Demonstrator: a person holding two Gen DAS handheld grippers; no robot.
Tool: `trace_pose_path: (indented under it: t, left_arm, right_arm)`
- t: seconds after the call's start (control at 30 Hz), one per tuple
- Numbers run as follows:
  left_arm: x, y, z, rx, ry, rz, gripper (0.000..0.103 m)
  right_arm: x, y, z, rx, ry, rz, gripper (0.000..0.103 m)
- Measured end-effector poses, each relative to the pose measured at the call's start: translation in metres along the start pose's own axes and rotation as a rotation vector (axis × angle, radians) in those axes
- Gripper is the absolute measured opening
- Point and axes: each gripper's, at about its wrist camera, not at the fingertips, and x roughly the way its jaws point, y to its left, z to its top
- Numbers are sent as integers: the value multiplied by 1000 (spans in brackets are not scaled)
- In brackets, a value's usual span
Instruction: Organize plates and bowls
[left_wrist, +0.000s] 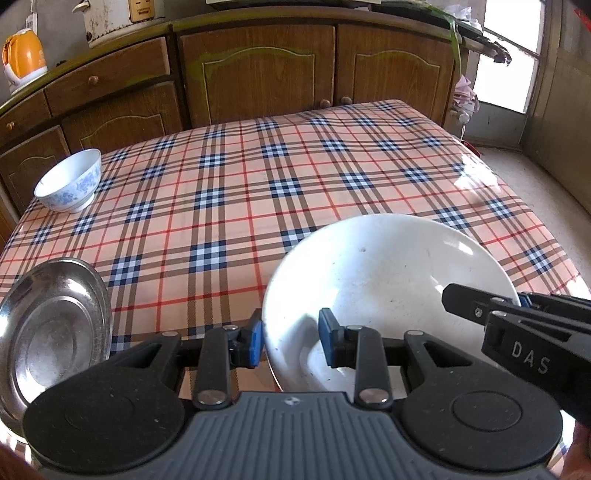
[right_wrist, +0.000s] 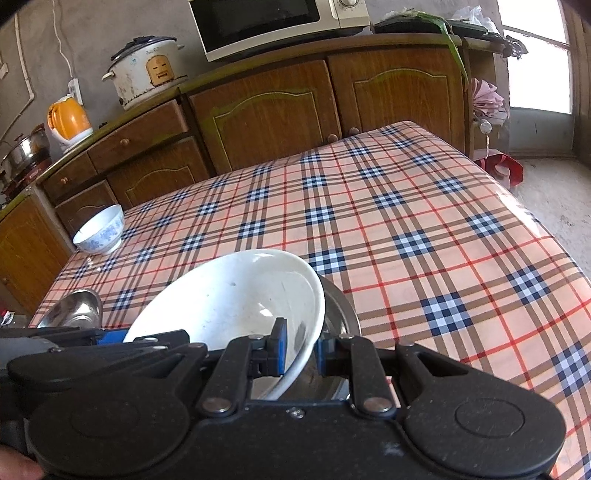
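A white deep plate (left_wrist: 388, 280) is held tilted near the table's front edge, gripped from two sides. My left gripper (left_wrist: 291, 338) is shut on its near-left rim, one blue pad outside and one inside. My right gripper (right_wrist: 302, 350) is shut on its right rim. In the right wrist view the white plate (right_wrist: 229, 299) lies over a steel dish (right_wrist: 345, 310), whose rim shows behind it. Another steel plate (left_wrist: 51, 332) sits at the front left. A white bowl with a blue pattern (left_wrist: 70, 181) stands at the far left corner.
The table wears a plaid cloth (left_wrist: 295, 184). Wooden cabinets (left_wrist: 258, 74) run right behind it, carrying a rice cooker (right_wrist: 146, 70), an orange kettle (right_wrist: 68, 120) and a microwave (right_wrist: 273, 22). A bright doorway (right_wrist: 535, 66) is at the far right.
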Motion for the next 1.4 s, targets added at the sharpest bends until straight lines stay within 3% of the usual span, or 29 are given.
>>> trace_pose_path:
  t: [0.83, 1.1, 1.4]
  left_arm:
    - [5, -2, 1, 13, 0, 12, 31]
    - [6, -7, 3, 40, -8, -12, 26]
    - [2, 7, 4, -4, -14, 7, 26]
  right_arm:
    - [12, -3, -4, 8, 59, -26, 22]
    - [12, -3, -4, 7, 56, -23, 27]
    - [12, -3, -2, -13, 53, -34, 27]
